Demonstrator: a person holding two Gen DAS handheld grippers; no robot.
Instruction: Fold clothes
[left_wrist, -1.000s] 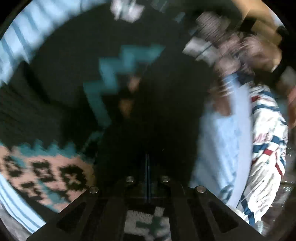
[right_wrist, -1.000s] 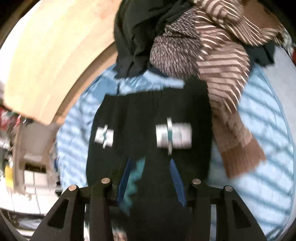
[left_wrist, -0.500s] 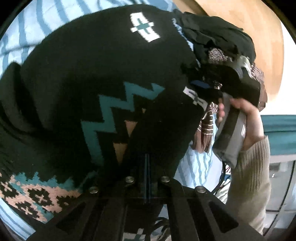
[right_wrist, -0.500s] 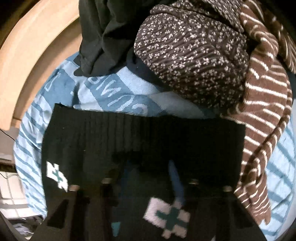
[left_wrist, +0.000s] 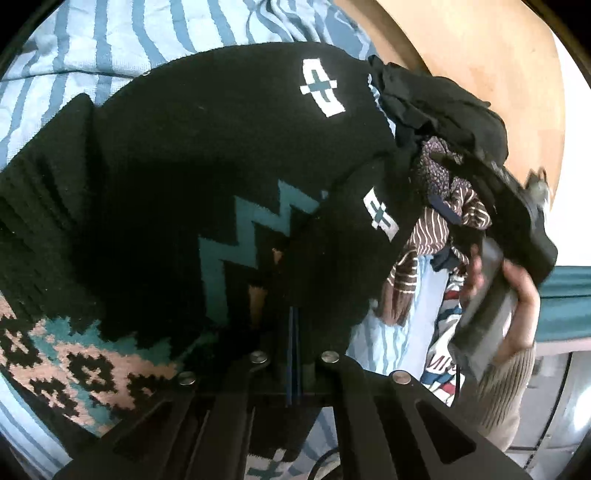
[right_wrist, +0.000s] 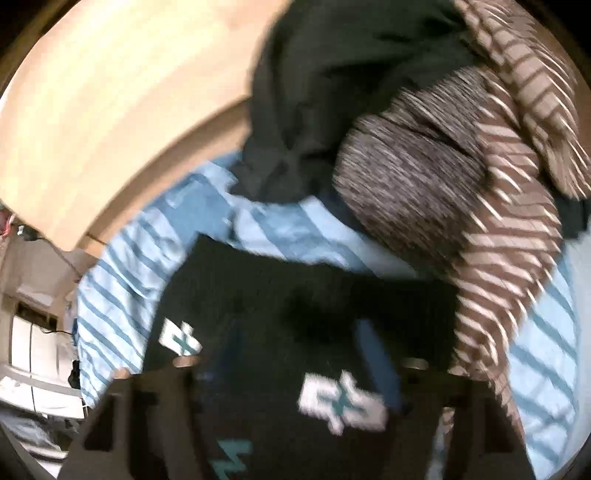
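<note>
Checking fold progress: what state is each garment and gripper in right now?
black patterned sweater: partly folded on the striped bedsheet, one flap lifted.
left gripper: fingers shut on the sweater's flap.
right gripper: open, jaws just widened, over the sweater.
pile of clothes: unfolded, heaped beside the sweater.

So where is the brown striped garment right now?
The brown striped garment hangs at the right of the right wrist view, in the pile beside the dark speckled piece, its end next to the black patterned sweater.
</note>
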